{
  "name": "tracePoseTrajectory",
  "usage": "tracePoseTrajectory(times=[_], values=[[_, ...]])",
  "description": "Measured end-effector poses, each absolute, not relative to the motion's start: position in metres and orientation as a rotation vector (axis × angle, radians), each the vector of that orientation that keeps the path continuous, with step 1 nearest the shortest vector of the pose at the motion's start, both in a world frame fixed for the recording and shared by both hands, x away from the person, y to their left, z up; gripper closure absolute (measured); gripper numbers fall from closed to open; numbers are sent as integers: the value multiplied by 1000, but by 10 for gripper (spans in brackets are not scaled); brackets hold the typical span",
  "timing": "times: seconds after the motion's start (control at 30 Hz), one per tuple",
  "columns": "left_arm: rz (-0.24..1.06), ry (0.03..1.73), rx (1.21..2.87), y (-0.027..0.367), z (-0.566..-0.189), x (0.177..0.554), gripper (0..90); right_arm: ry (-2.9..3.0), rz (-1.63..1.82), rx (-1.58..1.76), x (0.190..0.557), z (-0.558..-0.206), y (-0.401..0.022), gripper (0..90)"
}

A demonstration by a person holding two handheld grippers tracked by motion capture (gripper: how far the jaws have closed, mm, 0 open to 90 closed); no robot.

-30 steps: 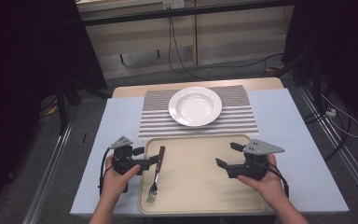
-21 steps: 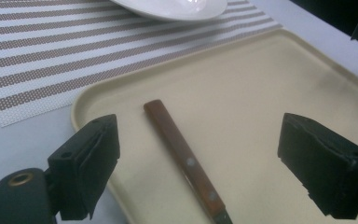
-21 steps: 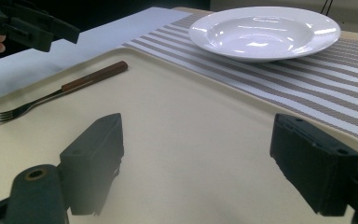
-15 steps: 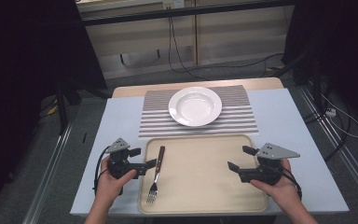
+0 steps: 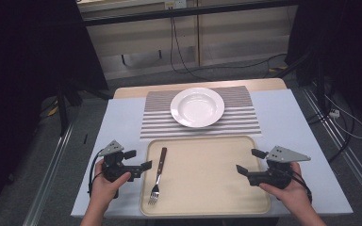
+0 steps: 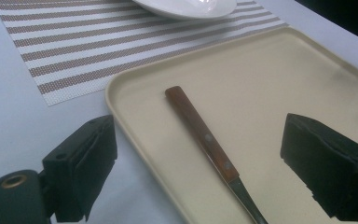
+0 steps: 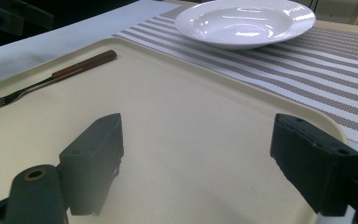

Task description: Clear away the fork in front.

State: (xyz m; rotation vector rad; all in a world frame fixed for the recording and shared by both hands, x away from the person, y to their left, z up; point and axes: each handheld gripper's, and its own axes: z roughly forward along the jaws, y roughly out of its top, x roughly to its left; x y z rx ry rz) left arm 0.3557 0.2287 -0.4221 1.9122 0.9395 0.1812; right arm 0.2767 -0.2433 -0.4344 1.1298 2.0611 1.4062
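A fork (image 5: 159, 174) with a brown wooden handle lies along the left side of a beige tray (image 5: 207, 188), tines toward the person. My left gripper (image 5: 139, 160) hovers at the tray's left rim, pointing right at the handle. Its jaws have just been opening and stand open, with nothing pressed between them. In the left gripper view the fork handle (image 6: 200, 133) lies on the tray beyond the two pads. My right gripper (image 5: 249, 161) stands open over the tray's right side, pointing left, holding nothing. A white plate (image 5: 197, 107) rests on a striped placemat (image 5: 245, 120) behind the tray.
The tray's middle (image 7: 191, 116) is bare between the two grippers. The table (image 5: 118, 122) is pale blue, with its edges close on the left, right and front. Dark stands and cables (image 5: 179, 52) sit on the floor past the far edge.
The right gripper has slid right, from over the tray's middle-right toward its right rim. The left gripper has drawn back a little to the left, away from the fork handle.
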Motion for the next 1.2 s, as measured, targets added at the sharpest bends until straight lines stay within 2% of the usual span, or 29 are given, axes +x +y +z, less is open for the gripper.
tracePoseTrajectory(times=[0.57, 1.2], values=[[210, 877, 1955, 237, -425, 340, 97, 2025, 1388, 1157, 262, -436, -273, 172], [248, 884, 1941, 252, -426, 336, 90, 2033, 1371, 1153, 260, -442, -277, 168]])
